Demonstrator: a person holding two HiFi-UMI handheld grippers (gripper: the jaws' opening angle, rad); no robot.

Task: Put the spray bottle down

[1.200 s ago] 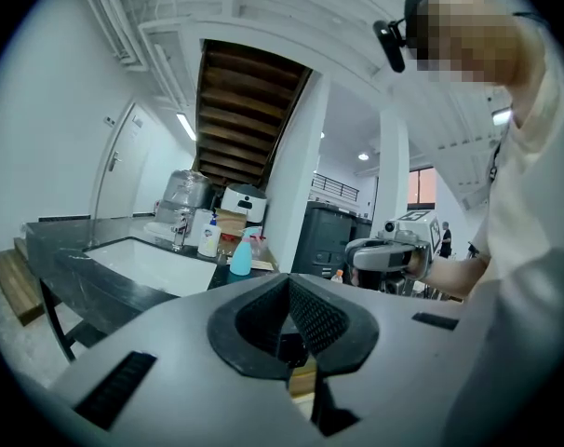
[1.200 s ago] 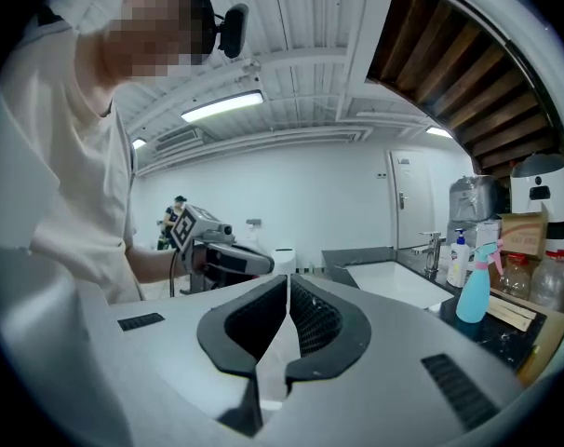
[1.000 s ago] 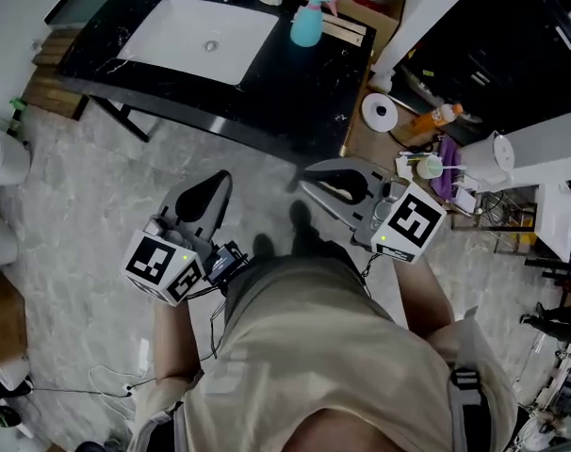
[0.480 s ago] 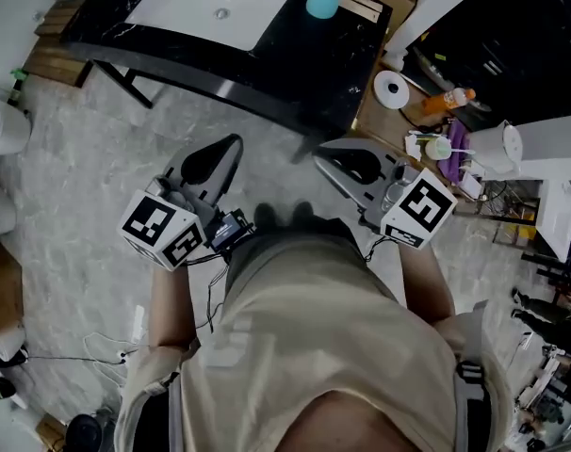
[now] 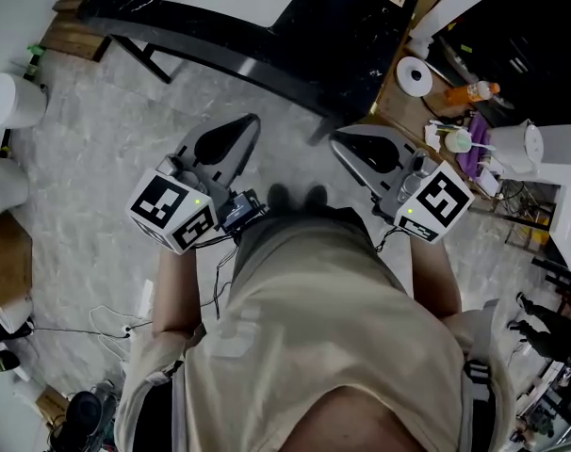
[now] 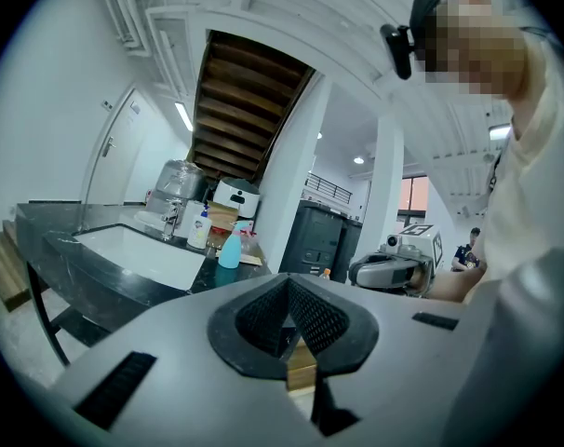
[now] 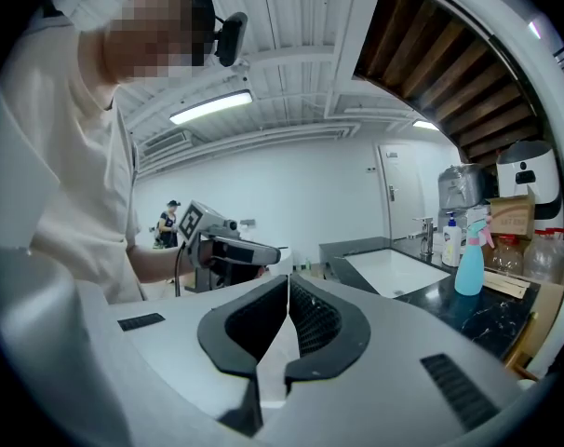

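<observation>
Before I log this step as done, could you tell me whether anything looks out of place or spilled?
Nothing stands out. The spray bottle stands upright on the counter beside the sink, and no spill shows around it.

Left tool (image 5: 252,121), right tool (image 5: 335,140) (both closed)

The black counter top (image 5: 361,40) looks like glossy veined stone, the turquoise spray bottle (image 7: 469,268) smooth translucent plastic, the grey-veined floor (image 5: 106,139) polished, the person's beige shirt (image 5: 314,347) matt cloth.
</observation>
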